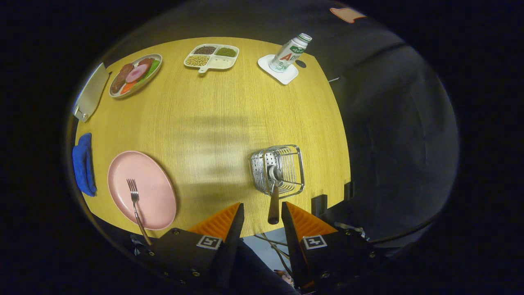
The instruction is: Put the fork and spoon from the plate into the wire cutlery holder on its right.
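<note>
Tool point(262, 213): fingers stood apart and held nothing; the spoon's handle end lay in the gap, close to the right finger.
Spoon: metal spoon with a brown wooden handle point(273, 196) stood in the square wire cutlery holder point(297, 168), bowl down inside, handle pointing back toward the tool.
Fork: wood-handled metal fork point(135, 205) lay on the round pink plate point(153, 192), tines pointing away from the tool, handle overhanging the near rim.
Worktop: yellow wood-grain worktop point(213, 123) carried plate and holder, well apart.
</note>
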Demonstrator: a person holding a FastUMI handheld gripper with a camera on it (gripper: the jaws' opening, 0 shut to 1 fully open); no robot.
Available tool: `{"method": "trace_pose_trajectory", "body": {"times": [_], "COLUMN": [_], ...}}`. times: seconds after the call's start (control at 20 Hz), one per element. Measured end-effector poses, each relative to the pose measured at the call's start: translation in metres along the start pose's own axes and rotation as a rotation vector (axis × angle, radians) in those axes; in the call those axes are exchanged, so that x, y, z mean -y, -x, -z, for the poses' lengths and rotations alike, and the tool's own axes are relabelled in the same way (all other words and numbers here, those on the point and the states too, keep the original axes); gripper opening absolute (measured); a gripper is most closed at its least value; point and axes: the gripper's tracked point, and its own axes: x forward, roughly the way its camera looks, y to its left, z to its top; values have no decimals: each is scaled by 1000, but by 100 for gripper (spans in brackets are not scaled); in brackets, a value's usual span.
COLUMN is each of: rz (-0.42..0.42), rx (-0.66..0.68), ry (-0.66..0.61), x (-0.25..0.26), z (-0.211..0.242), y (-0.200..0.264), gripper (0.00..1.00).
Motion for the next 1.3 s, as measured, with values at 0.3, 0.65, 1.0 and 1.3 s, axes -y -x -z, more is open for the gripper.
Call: {"method": "trace_pose_trajectory", "body": {"times": [0.3, 0.65, 1.0, 1.3], "rz": [8, -48, -145, -214], "rx": [44, 86, 92, 70], "ry": [80, 201, 275, 333], "x": [-35, -105, -178, -225], "z": [-2, 2, 25, 56], "y": [20, 35, 37, 28], "gripper": [57, 57, 57, 57]}}
